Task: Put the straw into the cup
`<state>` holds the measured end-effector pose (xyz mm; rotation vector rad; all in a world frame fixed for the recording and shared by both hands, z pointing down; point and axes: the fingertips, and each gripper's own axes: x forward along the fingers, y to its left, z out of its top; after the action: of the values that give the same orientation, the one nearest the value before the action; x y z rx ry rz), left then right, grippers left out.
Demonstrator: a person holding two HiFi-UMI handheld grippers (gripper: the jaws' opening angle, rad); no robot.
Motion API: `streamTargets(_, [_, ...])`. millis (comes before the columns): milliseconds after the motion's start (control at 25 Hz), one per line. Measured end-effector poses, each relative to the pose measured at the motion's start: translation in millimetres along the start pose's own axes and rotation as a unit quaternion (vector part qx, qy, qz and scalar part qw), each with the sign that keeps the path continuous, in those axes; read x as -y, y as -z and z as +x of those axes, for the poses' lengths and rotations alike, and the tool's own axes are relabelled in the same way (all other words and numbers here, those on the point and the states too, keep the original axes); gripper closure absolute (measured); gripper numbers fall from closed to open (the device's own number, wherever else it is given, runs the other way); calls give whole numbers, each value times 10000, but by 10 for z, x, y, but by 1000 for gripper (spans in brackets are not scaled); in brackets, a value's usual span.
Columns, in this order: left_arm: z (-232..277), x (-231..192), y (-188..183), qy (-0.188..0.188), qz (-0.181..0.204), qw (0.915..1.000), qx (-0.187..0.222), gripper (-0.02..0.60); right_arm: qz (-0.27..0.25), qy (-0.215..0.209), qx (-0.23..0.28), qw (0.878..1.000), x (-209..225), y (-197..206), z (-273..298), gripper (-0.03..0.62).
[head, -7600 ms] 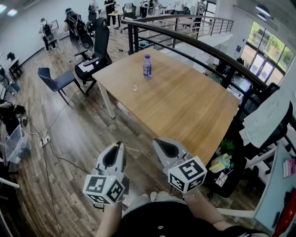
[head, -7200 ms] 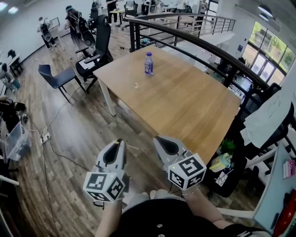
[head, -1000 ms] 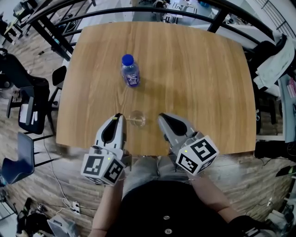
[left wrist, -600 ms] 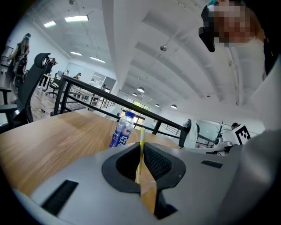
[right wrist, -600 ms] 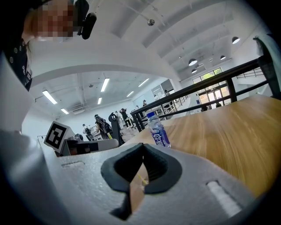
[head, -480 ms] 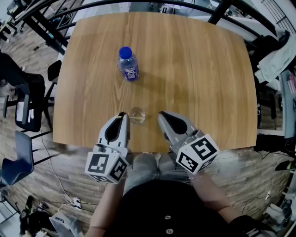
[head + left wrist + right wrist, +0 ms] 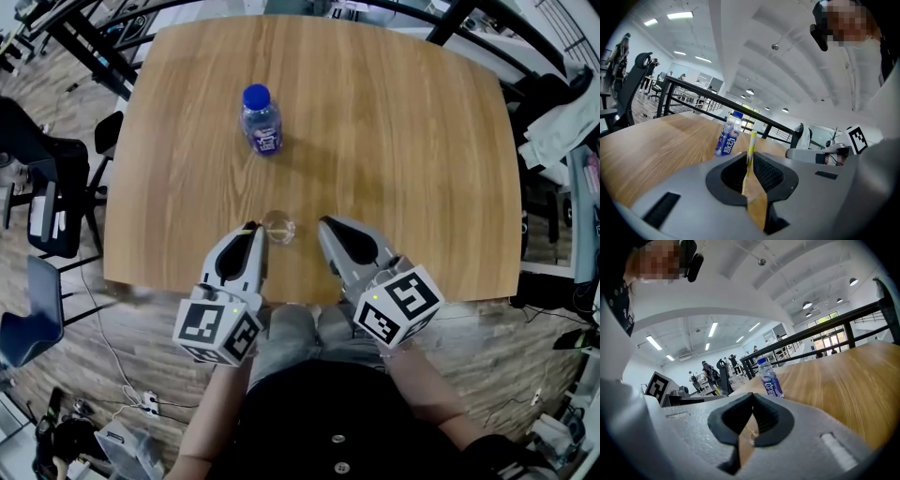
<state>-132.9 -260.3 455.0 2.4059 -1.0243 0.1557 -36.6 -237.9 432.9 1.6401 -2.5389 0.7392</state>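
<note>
Cup [image 7: 278, 228] between left tool [image 7: 251, 229], right tool [image 7: 324, 224]; bottle [image 7: 262, 120] farther up table [image 7: 403, 141].

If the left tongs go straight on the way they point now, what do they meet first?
Probably the table top: the left tongs, shut on the straw, tilt slightly down. The cup stands just right of that line, the bottle slightly left; depth is unclear.

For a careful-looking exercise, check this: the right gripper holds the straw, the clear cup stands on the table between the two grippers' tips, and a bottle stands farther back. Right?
One slip: the left gripper, not the right gripper, holds the straw, as the left gripper view shows. The clear cup does stand on the table between the tips, the bottle farther back.
</note>
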Motion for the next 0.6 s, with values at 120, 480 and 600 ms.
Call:
streamTargets(120, [2, -1, 11, -43, 17, 10000, -49, 534, -7, 54, 14, 10000, 30, -12, -17, 595])
streamTargets(480, [-71, -10, -97, -242, 107, 9996, 89, 341, -80, -30, 99, 9999, -3, -111, -41, 595])
streamTargets(600, [-140, -24, -189, -336, 145, 9991, 224, 329, -147, -135, 170, 9997, -62, -185, -24, 595])
